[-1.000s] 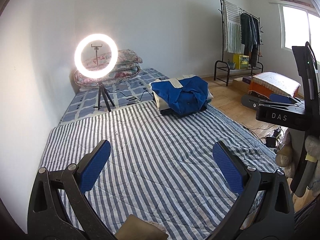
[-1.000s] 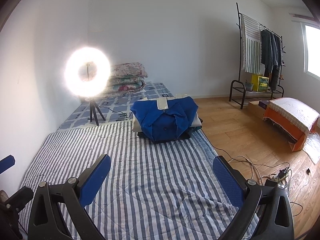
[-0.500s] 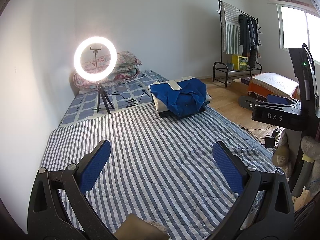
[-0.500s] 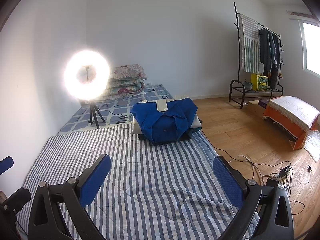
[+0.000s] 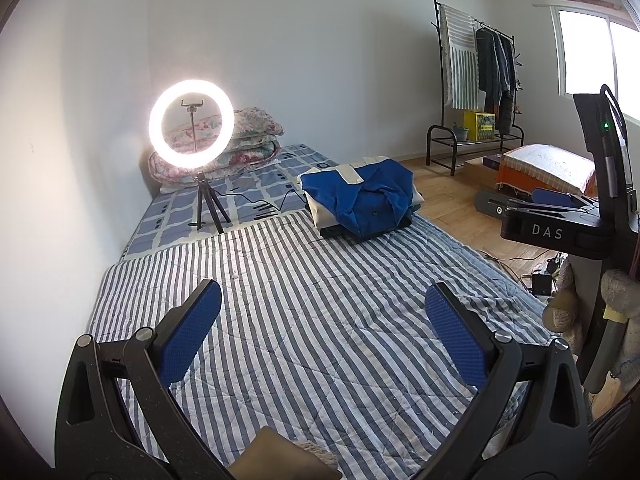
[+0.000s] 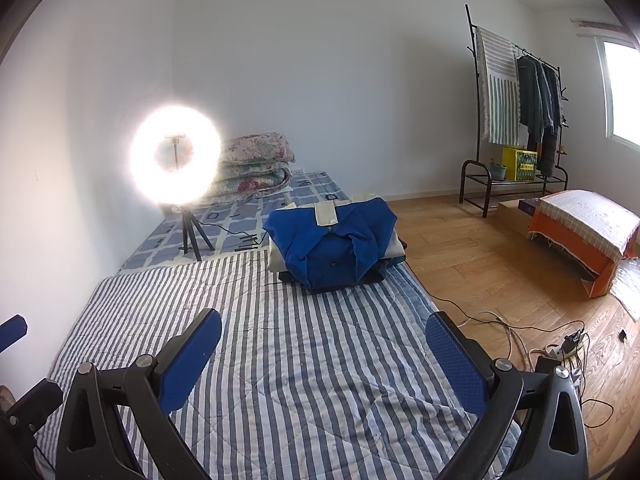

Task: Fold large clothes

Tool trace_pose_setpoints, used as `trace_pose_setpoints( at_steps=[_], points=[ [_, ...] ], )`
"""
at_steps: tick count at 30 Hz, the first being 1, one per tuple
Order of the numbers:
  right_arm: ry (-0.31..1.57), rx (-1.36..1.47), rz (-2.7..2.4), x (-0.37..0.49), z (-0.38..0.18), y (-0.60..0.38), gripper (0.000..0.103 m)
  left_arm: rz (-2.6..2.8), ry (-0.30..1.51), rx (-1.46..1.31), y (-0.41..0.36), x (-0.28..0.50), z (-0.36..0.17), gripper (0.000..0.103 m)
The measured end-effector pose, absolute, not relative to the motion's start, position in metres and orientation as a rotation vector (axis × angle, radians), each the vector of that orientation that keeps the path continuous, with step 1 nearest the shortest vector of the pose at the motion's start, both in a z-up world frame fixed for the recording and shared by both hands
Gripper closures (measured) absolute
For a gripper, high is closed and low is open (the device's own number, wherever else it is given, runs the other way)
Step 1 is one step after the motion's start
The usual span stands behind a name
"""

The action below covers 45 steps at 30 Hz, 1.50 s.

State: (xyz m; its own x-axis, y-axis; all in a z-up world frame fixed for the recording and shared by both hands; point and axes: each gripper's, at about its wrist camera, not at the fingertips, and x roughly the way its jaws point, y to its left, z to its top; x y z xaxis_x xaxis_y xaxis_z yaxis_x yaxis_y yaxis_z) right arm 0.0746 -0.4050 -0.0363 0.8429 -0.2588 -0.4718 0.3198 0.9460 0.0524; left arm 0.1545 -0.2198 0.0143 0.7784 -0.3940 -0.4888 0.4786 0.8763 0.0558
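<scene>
Sitting at the far end of the striped quilt (image 6: 288, 360), the blue garment (image 6: 332, 244) tops a folded stack, dead ahead of both grippers and well apart. Right gripper (image 6: 323, 356) looks a bit nearer than the left gripper (image 5: 322, 326). Both are spread wide, holding nothing.

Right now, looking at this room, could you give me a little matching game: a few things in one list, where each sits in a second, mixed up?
Things:
1. blue jacket
2. ring light
3. yellow box
4. power strip

Places:
A. on the wooden floor, among cables
B. on a tripod, in front of the flowered quilts
C. on top of a pile of folded clothes
D. on the clothes rack's lower shelf

Pairs: 1-C, 2-B, 3-D, 4-A
</scene>
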Motion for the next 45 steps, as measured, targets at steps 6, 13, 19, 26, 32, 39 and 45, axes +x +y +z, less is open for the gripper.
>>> trace_pose_setpoints(
  at_steps=[6,13,19,26,32,39,45],
  points=[
    [0.479,0.141,-0.301,0.0757,-0.0368,-0.4057,0.000,-0.474,0.485,0.183,-0.2195,0.1544,0.0142,0.000],
    [0.479,0.140,-0.302,0.0755,-0.0372,-0.4041,0.000,-0.475,0.484,0.184,-0.2196,0.1539,0.0145,0.000],
    [0.481,0.140,-0.301,0.0757,-0.0376,-0.4038,0.000,-0.474,0.486,0.183,-0.2199,0.1533,0.0143,0.000],
    [0.482,0.141,-0.299,0.0758,-0.0376,-0.4041,0.000,-0.472,0.484,0.181,-0.2200,0.1522,0.0142,0.000],
    [0.484,0.139,-0.298,0.0760,-0.0380,-0.4037,0.000,-0.472,0.484,0.181,-0.2198,0.1519,0.0137,0.000],
    [0.485,0.139,-0.298,0.0764,-0.0383,-0.4030,0.000,-0.472,0.487,0.178,-0.2198,0.1513,0.0131,0.000],
    [0.490,0.133,-0.289,0.0780,-0.0410,-0.4043,0.000,-0.469,0.482,0.178,-0.2212,0.1500,0.0193,0.000]
  ],
)
